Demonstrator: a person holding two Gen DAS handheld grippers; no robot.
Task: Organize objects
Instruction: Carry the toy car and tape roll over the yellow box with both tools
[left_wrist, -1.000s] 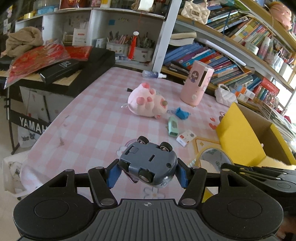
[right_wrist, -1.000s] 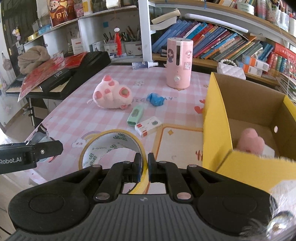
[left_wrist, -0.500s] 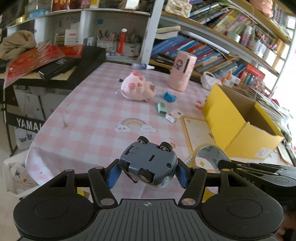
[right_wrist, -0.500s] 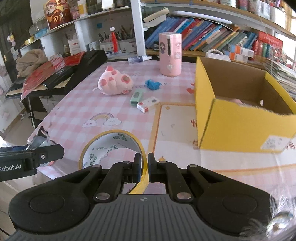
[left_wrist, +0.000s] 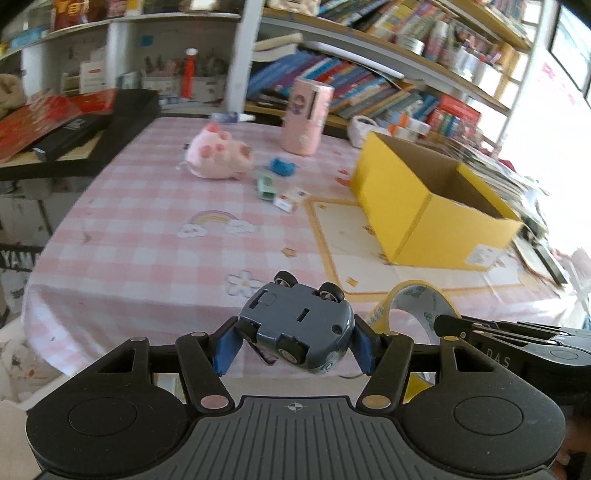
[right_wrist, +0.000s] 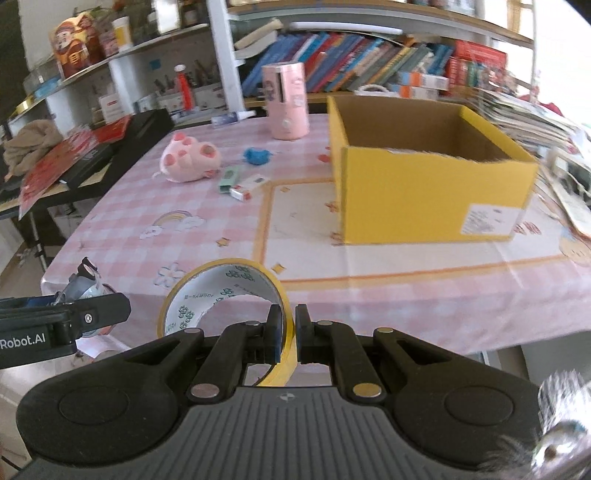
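My left gripper (left_wrist: 293, 345) is shut on a grey toy car (left_wrist: 295, 328), held upside down with its wheels up, above the table's near edge. My right gripper (right_wrist: 289, 332) is shut on the rim of a yellow tape roll (right_wrist: 221, 295), also seen in the left wrist view (left_wrist: 410, 306). An open yellow cardboard box (right_wrist: 432, 188) stands on the pink checked table (right_wrist: 184, 236); it also shows in the left wrist view (left_wrist: 424, 210). Both grippers hang in front of the table, apart from the box.
On the table lie a pink plush paw (right_wrist: 190, 158), a blue item (right_wrist: 257, 155), a green case (right_wrist: 228, 178), a small white box (right_wrist: 249, 184) and a pink cylinder (right_wrist: 286, 105). A keyboard with red packets (right_wrist: 74, 158) stands left. Bookshelves (right_wrist: 369, 70) line the back.
Both grippers have pulled back and away from the table with the car and tape still held. The table and box now look farther off, and the box's front face shows.
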